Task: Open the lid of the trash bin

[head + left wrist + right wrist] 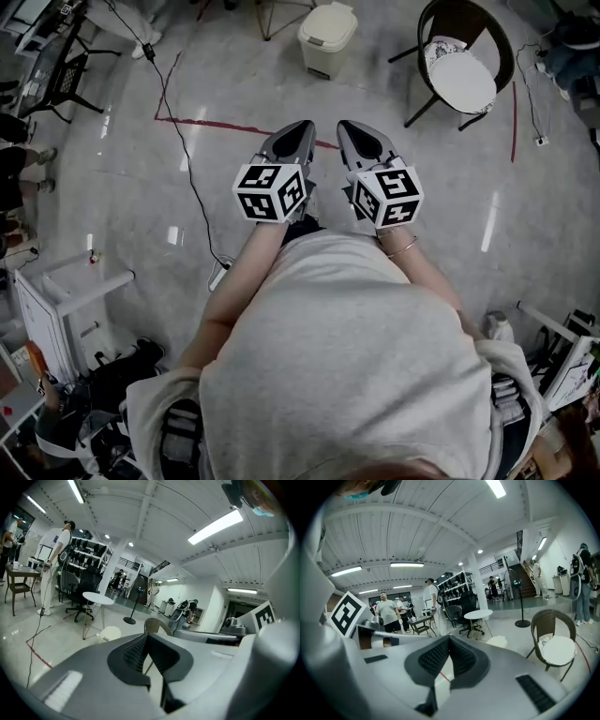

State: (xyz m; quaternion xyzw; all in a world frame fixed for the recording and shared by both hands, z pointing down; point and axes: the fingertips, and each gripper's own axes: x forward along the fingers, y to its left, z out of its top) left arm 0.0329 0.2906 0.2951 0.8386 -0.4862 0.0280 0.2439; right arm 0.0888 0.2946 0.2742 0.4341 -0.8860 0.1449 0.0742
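Bright, even indoor light falls from long ceiling tubes [220, 524]. White glare streaks the glossy floor [112, 197]. Both gripper views bulge, black at the corners; the near left gripper [146, 637] looks blurred.

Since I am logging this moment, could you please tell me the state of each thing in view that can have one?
Trash bin: upright on the floor, lid closed, untouched.
Left hand-held gripper: jaws together, holding nothing.
Right hand-held gripper: jaws together, holding nothing.
Chair: upright, unoccupied, white cushion on the seat.
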